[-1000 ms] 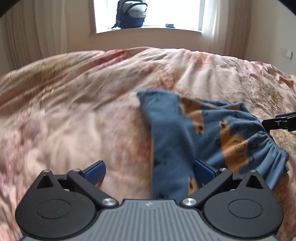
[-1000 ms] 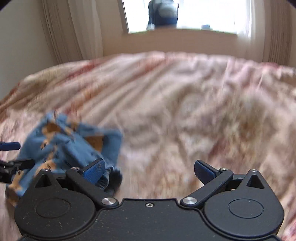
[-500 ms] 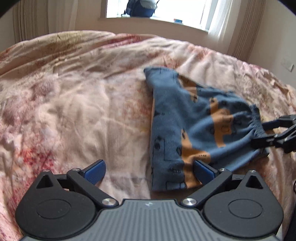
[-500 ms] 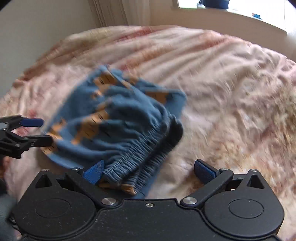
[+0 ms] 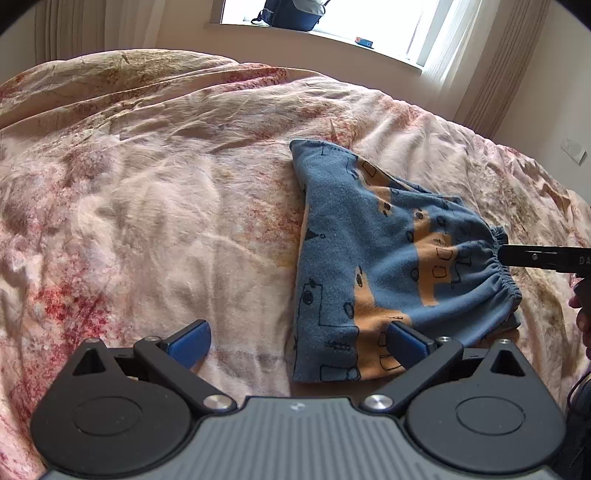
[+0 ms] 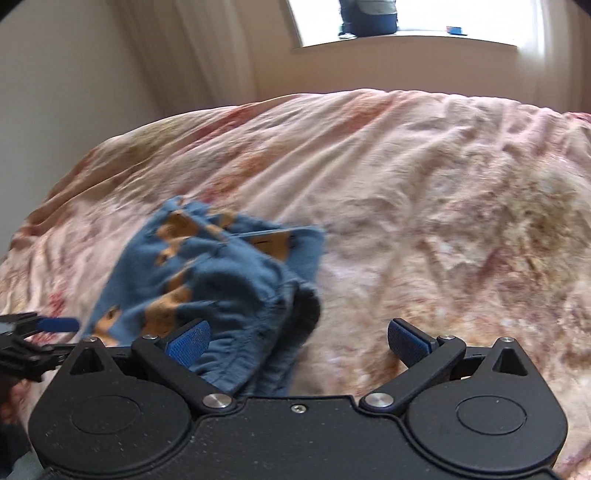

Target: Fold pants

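The small blue pants [image 5: 391, 258] with orange pictures lie folded on the bed, waistband to the right. In the right wrist view the pants [image 6: 207, 280] sit low and left, blurred. My left gripper [image 5: 299, 341] is open and empty, its right finger over the pants' near hem. My right gripper [image 6: 297, 339] is open and empty, its left finger over the elastic waistband. The right gripper's fingers [image 5: 532, 254] show in the left wrist view at the waistband. The left gripper [image 6: 40, 332] shows at the left edge of the right wrist view.
A crumpled pink floral bedspread [image 5: 166, 206] covers the whole bed. A window sill at the back holds a dark blue backpack [image 5: 291, 14]. Curtains hang at both sides. A wall socket [image 5: 572, 150] is on the right wall.
Both grippers stayed open. The left wrist camera rose and tilted down over the pants. The right gripper swung towards the waistband, then drew back a little.
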The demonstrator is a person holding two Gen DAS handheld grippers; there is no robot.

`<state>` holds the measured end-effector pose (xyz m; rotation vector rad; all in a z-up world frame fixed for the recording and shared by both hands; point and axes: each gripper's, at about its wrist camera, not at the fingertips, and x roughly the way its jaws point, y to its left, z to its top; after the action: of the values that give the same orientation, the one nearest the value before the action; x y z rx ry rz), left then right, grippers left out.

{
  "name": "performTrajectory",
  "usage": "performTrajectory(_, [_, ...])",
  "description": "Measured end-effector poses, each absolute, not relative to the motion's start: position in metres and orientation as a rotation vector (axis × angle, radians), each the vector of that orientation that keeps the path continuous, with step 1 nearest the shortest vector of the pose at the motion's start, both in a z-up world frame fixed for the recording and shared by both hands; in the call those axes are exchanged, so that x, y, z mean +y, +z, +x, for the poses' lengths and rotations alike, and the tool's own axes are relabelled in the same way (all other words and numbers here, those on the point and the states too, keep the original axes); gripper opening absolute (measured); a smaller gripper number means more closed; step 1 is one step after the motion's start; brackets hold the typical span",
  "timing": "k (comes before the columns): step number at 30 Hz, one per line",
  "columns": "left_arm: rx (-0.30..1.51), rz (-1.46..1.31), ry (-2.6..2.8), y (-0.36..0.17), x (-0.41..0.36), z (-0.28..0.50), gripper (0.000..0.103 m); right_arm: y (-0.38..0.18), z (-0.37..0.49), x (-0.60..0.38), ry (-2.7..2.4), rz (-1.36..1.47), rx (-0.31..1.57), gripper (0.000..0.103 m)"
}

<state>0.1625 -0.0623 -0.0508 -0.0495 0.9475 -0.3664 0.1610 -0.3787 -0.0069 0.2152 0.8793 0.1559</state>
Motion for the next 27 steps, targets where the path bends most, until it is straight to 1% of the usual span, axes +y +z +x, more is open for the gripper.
performTrajectory(9, [0.949, -0.067, -0.385, -0.048, -0.064, 0.162, 0.103, -0.009, 0.17, -0.376, 0.161, 0.178, 0.832, 0.102])
performTrajectory(15, [0.938, -0.089, -0.411, -0.046, -0.064, 0.16, 0.103, -0.006, 0.173, -0.376, 0.194, 0.217, 0.774, 0.102])
performTrajectory(22, [0.801, -0.228, -0.495, -0.041, -0.058, 0.164, 0.103, -0.008, 0.18, -0.372, 0.256, 0.292, 0.715, 0.102])
performTrajectory(27, [0.761, -0.251, -0.475, -0.052, -0.06, 0.177, 0.103, -0.012, 0.186, -0.372, 0.25, 0.307, 0.668, 0.103])
